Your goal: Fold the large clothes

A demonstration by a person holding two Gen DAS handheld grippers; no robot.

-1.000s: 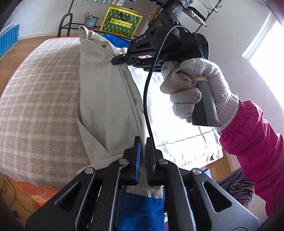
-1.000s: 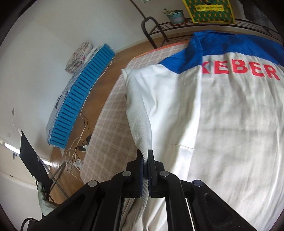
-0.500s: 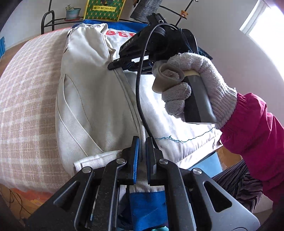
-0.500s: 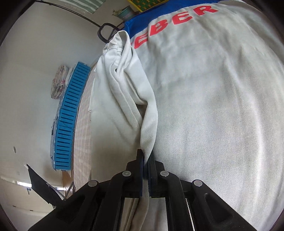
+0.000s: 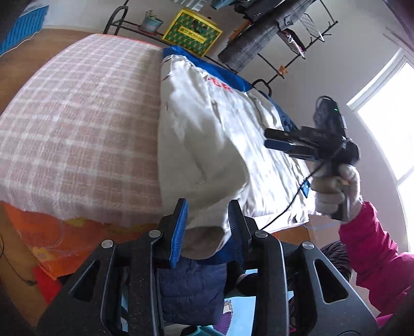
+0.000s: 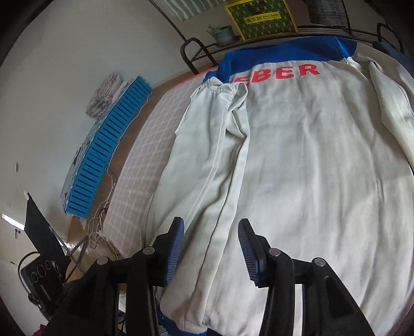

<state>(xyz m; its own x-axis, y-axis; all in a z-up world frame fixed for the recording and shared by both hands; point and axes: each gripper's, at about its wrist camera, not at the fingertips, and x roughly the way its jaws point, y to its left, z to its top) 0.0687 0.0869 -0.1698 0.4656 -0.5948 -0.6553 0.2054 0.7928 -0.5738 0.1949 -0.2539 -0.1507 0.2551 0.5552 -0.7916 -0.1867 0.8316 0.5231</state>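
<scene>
The walls are white and the floor (image 6: 165, 89) is brown wood. A bright window (image 5: 388, 124) lets in lots of light. A black metal rack (image 6: 323, 29) holds a little plant pot (image 6: 223, 35) and a yellow and green box (image 6: 261, 18). A blue slatted thing (image 6: 103, 152), maybe a folded mat, leans on the wall. The checked blanket (image 5: 77, 124) is pink and white.

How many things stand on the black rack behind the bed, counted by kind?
Potted plant: 1
Yellow-green box: 1
Total: 2
</scene>
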